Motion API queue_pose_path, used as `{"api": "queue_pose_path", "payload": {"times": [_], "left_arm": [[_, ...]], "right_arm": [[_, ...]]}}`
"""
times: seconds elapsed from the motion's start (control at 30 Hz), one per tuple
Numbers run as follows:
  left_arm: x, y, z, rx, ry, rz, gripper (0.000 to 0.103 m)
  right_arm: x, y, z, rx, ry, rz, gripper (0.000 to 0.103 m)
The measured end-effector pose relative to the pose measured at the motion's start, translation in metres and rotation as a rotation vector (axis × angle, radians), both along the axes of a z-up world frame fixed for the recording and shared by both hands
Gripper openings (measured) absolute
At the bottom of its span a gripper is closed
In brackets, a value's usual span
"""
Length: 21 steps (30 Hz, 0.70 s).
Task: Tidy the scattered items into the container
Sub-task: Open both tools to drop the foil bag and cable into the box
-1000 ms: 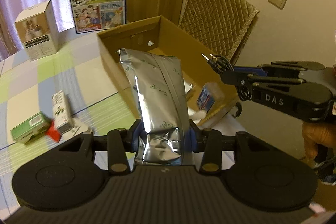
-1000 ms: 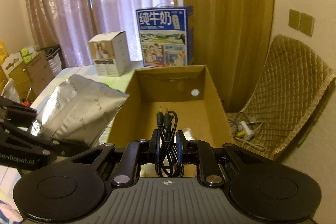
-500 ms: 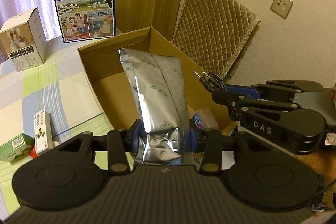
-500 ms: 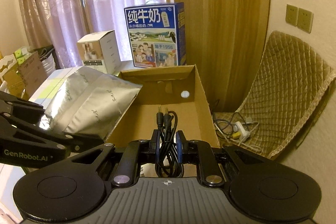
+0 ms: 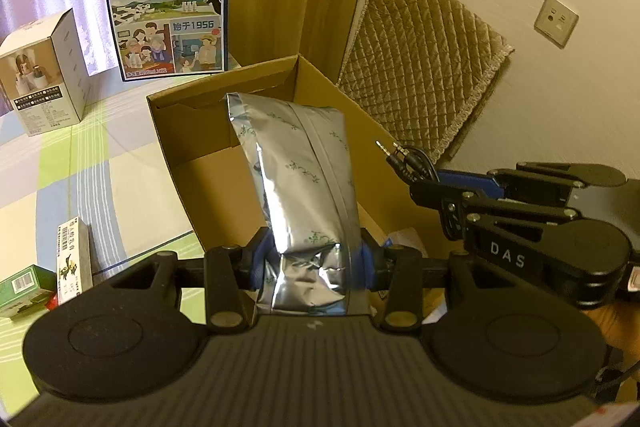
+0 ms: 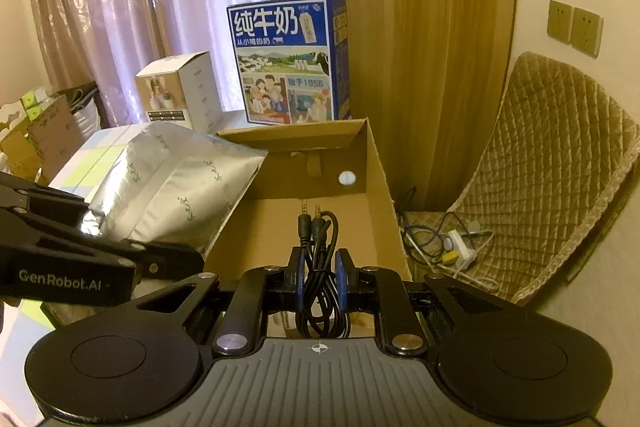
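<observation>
My left gripper (image 5: 310, 261) is shut on a silver foil pouch (image 5: 298, 183), which stands up over the open cardboard box (image 5: 176, 155). In the right wrist view the pouch (image 6: 176, 187) leans over the box's left wall (image 6: 240, 227). My right gripper (image 6: 320, 277) is shut on a coiled black audio cable (image 6: 320, 251), its two plugs pointing up over the box's inside. From the left wrist view, the right gripper (image 5: 430, 185) with the cable (image 5: 408, 161) is seen beside the box's right wall. A small blue-and-white packet (image 5: 404, 241) lies in the box.
A blue milk carton (image 5: 168, 7) and a white box (image 5: 44, 71) stand behind the cardboard box. Two small boxes (image 5: 74, 257), one white and one green (image 5: 24, 289), lie on the checked tablecloth at the left. A quilted chair (image 6: 552, 163) and a power strip (image 6: 456, 247) are on the right.
Both grippers have moved toward and over the cardboard box with their loads. The box now looks nearer and more centred in both views. Grips are unchanged.
</observation>
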State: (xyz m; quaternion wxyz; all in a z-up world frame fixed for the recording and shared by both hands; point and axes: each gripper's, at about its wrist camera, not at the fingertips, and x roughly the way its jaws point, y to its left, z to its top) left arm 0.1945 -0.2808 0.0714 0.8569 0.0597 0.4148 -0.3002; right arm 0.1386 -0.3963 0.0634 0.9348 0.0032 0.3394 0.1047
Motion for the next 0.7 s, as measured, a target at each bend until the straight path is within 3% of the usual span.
{"api": "queue_pose_path", "payload": {"times": [0.33,0.7], "left_arm": [[0.018,0.000,-0.012,-0.035,0.018,0.038,0.040],[0.014,0.028,-0.004,-0.024,-0.039,0.070,0.044]], "right_arm": [[0.010,-0.001,-0.011,-0.001,0.016,-0.009,0.012],[0.014,0.002,-0.017,0.026,0.031,-0.009,0.012]]}}
